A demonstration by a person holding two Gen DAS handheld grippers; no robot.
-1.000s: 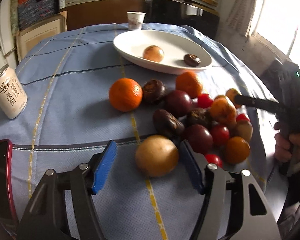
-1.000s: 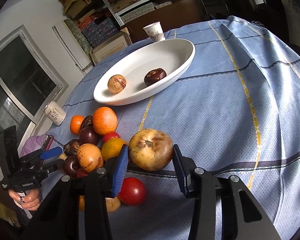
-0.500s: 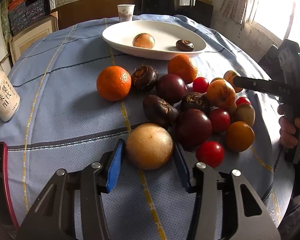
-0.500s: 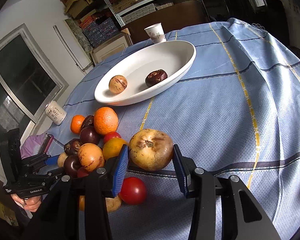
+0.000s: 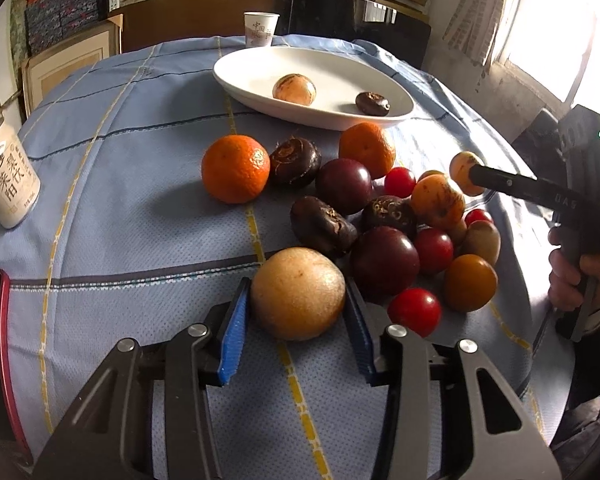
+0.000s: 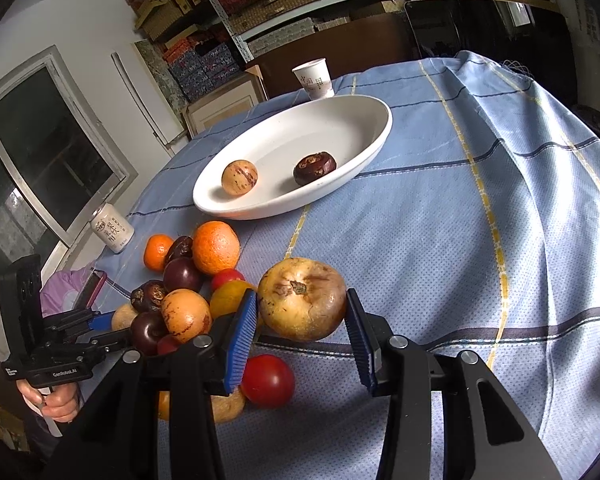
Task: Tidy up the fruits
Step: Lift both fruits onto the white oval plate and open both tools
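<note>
The left tongs (image 5: 298, 322) grip a round tan fruit with a rough skin (image 5: 298, 294), with a blue pad pressed on each side of it. It sits on the tabletop (image 5: 140, 220), which has a light blue cloth with yellow and dark lines. The right tongs (image 6: 302, 330) grip a round yellow-brown fruit with a brown stem spot (image 6: 302, 300).

Only the left view shows the red edge of a phone (image 5: 2, 320) at the far left. Only the right view shows the brown stem spot on the held fruit, and a big dark window (image 6: 40, 160).

A pile of loose fruit (image 5: 380, 216) lies just beside the left tongs: oranges, dark purple round fruits, small red tomatoes and brown bumpy ones. Behind the pile stands a long white oval dish (image 5: 312, 84). In it lie a tan ball-shaped fruit (image 5: 294, 88) and a dark brown bumpy one (image 5: 373, 103), a little apart.

A white paper cup (image 5: 261, 34) stands behind the dish. A white drink can (image 5: 8, 184) stands near the left edge, with dark Chinese writing on it. In the right view, the black handle of the left tool reads "GenRobot.AI".
</note>
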